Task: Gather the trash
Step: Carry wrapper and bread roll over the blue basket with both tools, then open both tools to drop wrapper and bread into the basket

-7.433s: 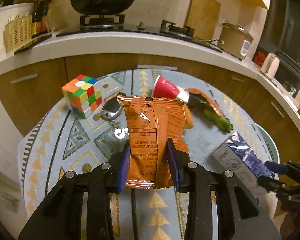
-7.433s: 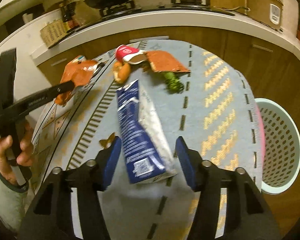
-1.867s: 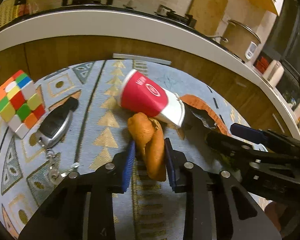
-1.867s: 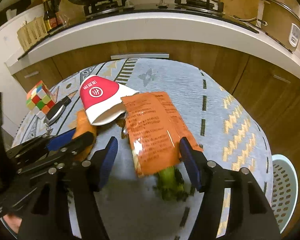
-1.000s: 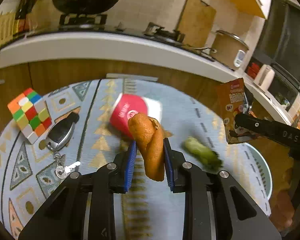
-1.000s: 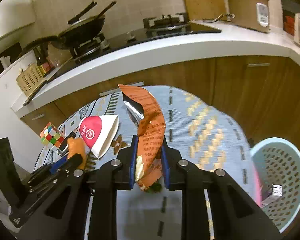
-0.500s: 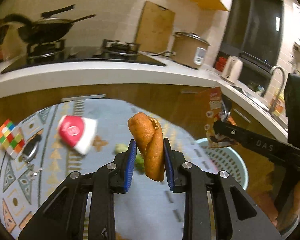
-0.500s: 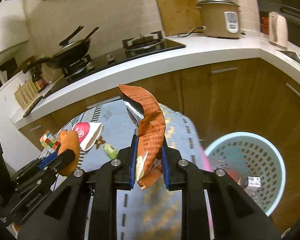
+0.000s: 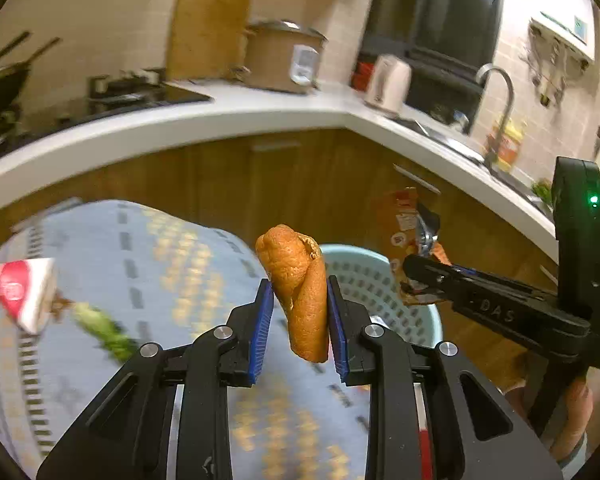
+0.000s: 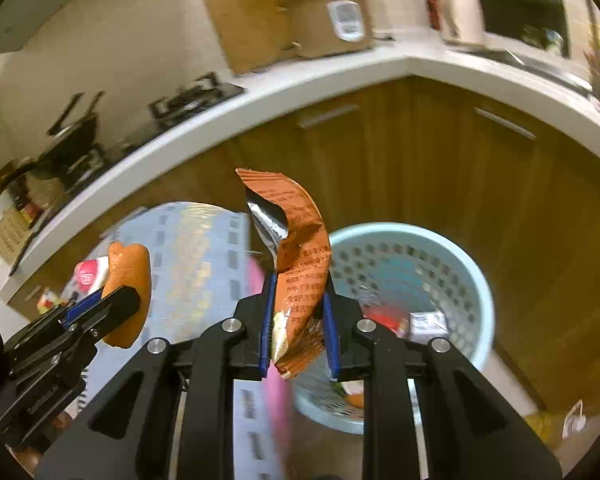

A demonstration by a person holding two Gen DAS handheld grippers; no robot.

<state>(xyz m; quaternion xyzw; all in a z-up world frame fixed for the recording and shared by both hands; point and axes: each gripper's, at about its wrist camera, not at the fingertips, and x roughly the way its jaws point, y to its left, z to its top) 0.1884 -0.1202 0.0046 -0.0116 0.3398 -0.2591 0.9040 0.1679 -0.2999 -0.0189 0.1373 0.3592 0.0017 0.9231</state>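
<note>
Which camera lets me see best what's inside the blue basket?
The right wrist view. It looks down into the blue basket, showing its whole rim and some trash at the bottom. In the left wrist view the basket is mostly hidden behind the left gripper and its orange peel.

- Orange peel (image 9: 300,288): a curled, pitted orange strip, held upright off the rug between blue finger pads.
- Snack wrapper (image 10: 300,264): orange, printed, silver inside, torn open at the top, crumpled, standing upright between blue pads, in front of the basket.
- Basket (image 10: 452,248): pale blue, perforated, on the floor by the wooden cabinets, already holding some trash.
- Paper cup (image 9: 24,292): red and white, on its side on the rug.
- Green vegetable scrap (image 9: 108,332): lying on the rug near the cup.
</note>
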